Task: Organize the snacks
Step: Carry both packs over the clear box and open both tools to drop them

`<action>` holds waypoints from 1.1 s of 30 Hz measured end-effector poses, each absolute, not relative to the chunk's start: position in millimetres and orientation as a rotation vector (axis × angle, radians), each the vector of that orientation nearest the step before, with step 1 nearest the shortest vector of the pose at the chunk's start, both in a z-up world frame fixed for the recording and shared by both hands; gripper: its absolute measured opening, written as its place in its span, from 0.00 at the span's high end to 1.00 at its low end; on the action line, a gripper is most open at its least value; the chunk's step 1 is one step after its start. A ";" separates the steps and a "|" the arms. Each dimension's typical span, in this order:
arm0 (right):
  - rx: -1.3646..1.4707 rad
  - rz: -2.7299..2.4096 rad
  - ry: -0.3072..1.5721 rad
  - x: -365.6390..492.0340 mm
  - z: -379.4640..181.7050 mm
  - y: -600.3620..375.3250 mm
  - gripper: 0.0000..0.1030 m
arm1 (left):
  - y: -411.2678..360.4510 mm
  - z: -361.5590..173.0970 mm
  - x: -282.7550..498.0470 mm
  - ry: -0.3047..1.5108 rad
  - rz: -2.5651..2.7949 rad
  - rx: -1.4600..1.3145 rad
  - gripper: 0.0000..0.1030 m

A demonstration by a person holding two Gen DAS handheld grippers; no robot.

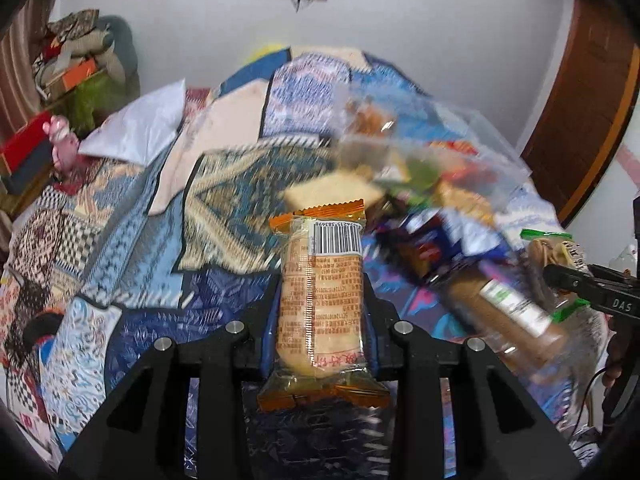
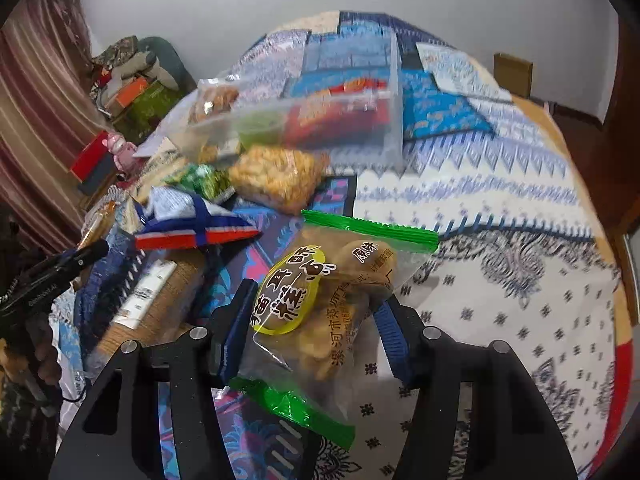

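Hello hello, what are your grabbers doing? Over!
Left gripper clamped on orange-ended cake packet. Right gripper around green-ended snack bag. Clear bin beyond loose snacks.

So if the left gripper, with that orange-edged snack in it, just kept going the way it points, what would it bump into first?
Probably the pale square cracker packet lying just beyond the orange-edged snack held in the left gripper, at the near edge of the snack pile. The picture is blurred, so the depth is uncertain.
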State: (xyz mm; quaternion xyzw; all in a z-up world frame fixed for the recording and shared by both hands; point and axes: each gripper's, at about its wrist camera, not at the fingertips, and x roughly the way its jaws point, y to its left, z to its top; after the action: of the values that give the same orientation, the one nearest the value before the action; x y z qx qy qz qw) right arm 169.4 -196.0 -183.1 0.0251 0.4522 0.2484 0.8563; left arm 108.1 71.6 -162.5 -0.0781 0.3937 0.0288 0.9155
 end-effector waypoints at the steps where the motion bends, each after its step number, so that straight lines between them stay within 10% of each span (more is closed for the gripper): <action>1: 0.051 0.523 0.937 168.5 -178.4 -197.2 0.48 | 68.8 -154.8 109.0 0.795 0.045 -0.163 0.67; 33: 0.005 0.541 0.685 280.1 -105.9 -161.3 0.48 | -4.5 -110.5 291.0 0.752 -0.135 -0.122 0.67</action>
State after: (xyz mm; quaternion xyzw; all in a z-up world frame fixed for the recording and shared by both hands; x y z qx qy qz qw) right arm 280.1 -161.3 -105.9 0.0023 0.3317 0.2622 0.9062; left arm 291.0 -4.5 -110.5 -0.0596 0.3666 -0.0659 0.9261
